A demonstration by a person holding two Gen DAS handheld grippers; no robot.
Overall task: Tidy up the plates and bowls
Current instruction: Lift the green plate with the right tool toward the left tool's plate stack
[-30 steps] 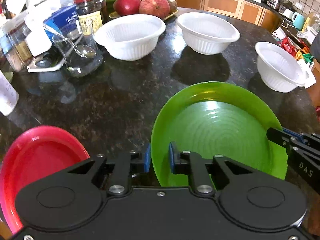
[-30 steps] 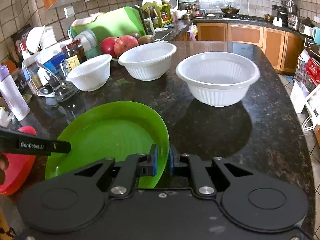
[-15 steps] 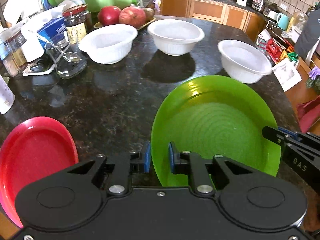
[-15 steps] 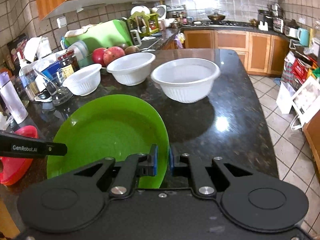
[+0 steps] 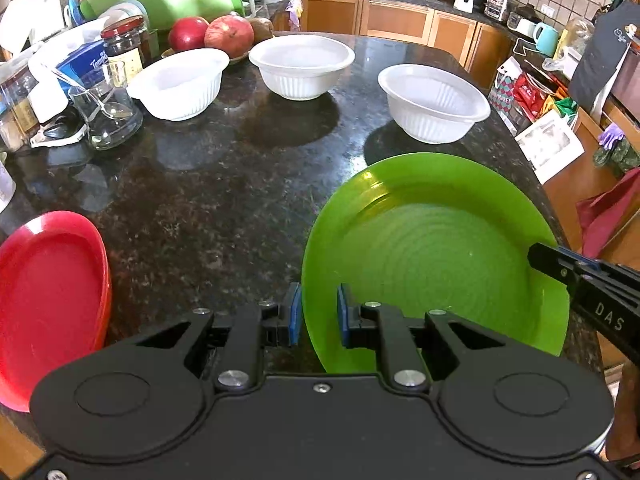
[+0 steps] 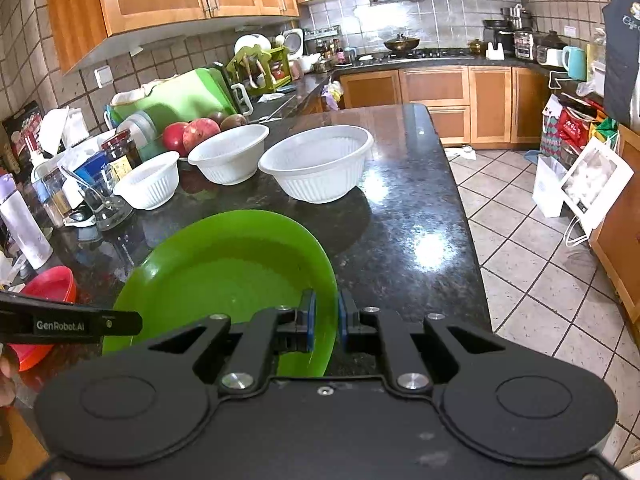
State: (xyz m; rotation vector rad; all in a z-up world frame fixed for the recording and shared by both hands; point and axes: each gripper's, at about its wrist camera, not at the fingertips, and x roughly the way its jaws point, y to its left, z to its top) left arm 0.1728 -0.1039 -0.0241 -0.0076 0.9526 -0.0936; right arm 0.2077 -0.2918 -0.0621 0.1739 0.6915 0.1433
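A green plate is held lifted above the dark stone counter, one gripper on each side. My left gripper is shut on its left rim. My right gripper is shut on its right rim; the plate also shows in the right wrist view. A red plate lies on the counter at the left, also seen in the right wrist view. Three white ribbed bowls stand in a row farther back: left, middle, right.
Clutter lines the counter's far left: a glass jug with a spoon, a jar, a tissue pack, pomegranates. The counter's right edge drops to a tiled floor with bags.
Both grippers have pulled back and up with the green plate. The bowls and red plate now look farther away and have not moved on the counter.
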